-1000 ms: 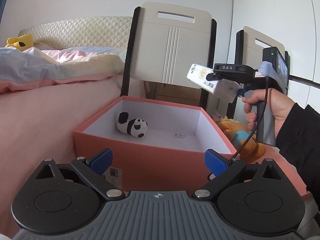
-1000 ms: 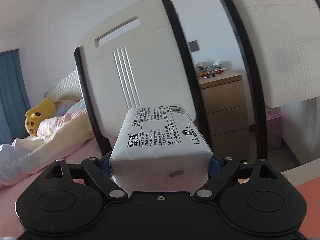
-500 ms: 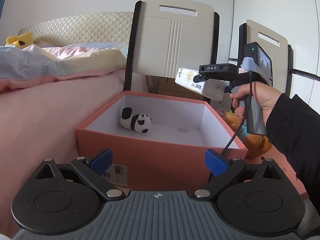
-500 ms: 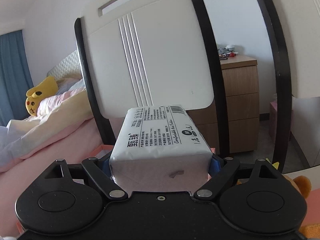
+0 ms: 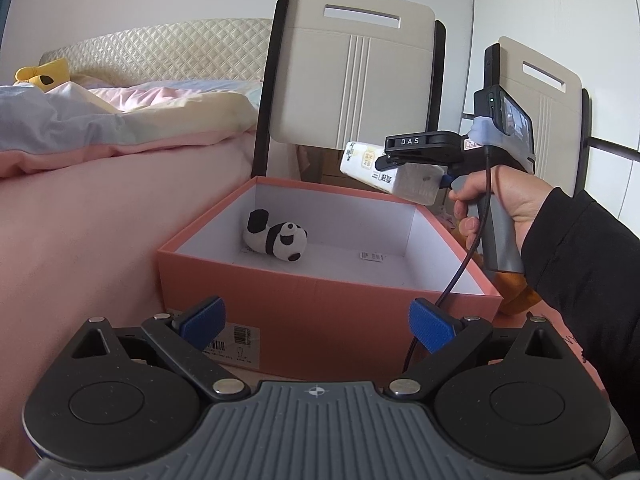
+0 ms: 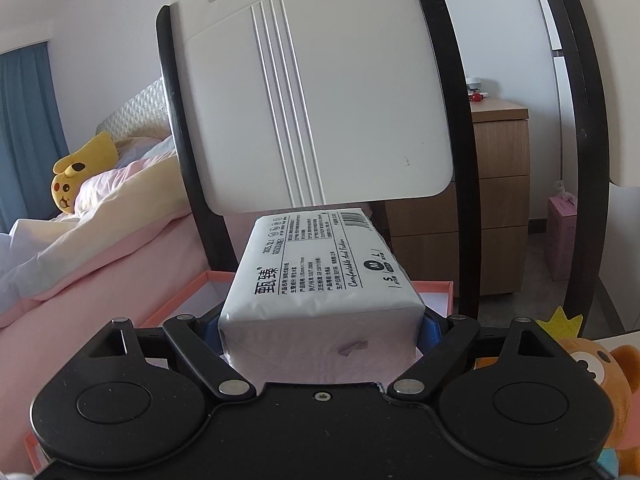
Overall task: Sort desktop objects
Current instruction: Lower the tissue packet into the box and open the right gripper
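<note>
An open salmon-pink box [image 5: 320, 304] stands on the pink desktop, with a panda plush [image 5: 276, 239] lying on its white floor. My right gripper [image 6: 320, 326] is shut on a white tissue pack [image 6: 320, 272], and in the left wrist view the tissue pack [image 5: 390, 178] hangs tilted over the box's far right corner. A hand [image 5: 508, 196] holds that gripper's handle. My left gripper [image 5: 316, 322] stands open in front of the box's near wall, with nothing between its blue pads.
An orange bear plush [image 6: 600, 372] lies to the right of the box. Two white chairs [image 5: 356, 76] stand behind it, close to a bed with pink bedding [image 5: 100, 184]. A wooden drawer unit [image 6: 492, 196] is farther back.
The right gripper has carried the tissue pack lower and leftward, over the box's far right corner. The left gripper has stayed open in front of the box.
</note>
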Available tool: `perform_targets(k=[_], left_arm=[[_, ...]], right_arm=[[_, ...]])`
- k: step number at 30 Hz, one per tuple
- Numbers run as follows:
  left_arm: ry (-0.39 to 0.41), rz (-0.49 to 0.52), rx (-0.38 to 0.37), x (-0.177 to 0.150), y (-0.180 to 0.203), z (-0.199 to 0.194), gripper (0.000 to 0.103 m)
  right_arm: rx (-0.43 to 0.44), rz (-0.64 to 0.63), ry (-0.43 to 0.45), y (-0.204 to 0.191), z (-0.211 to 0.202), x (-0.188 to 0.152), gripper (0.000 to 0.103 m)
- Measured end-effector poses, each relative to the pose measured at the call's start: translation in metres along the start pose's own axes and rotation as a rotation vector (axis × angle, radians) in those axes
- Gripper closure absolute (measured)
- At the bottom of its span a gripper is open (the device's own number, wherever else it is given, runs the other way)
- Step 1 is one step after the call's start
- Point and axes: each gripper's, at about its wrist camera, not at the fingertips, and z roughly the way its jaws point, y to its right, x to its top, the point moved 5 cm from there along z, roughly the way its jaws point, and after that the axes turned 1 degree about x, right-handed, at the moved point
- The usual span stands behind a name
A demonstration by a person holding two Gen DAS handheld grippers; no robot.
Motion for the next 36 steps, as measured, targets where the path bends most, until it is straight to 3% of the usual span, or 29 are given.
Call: perform_targets(k=[16, 36], left_arm=[[-0.005, 0.000, -0.005, 0.000, 0.001, 0.000, 0.004], [0.013, 0.033, -0.018, -0.001, 0.009, -0.005, 0.004]], right_arm=[[-0.002, 0.121, -0.008, 0.015, -0.008, -0.004, 0.010], [-0.057, 0.091, 0.079, 0.028, -0.082, -0.005, 0.009]])
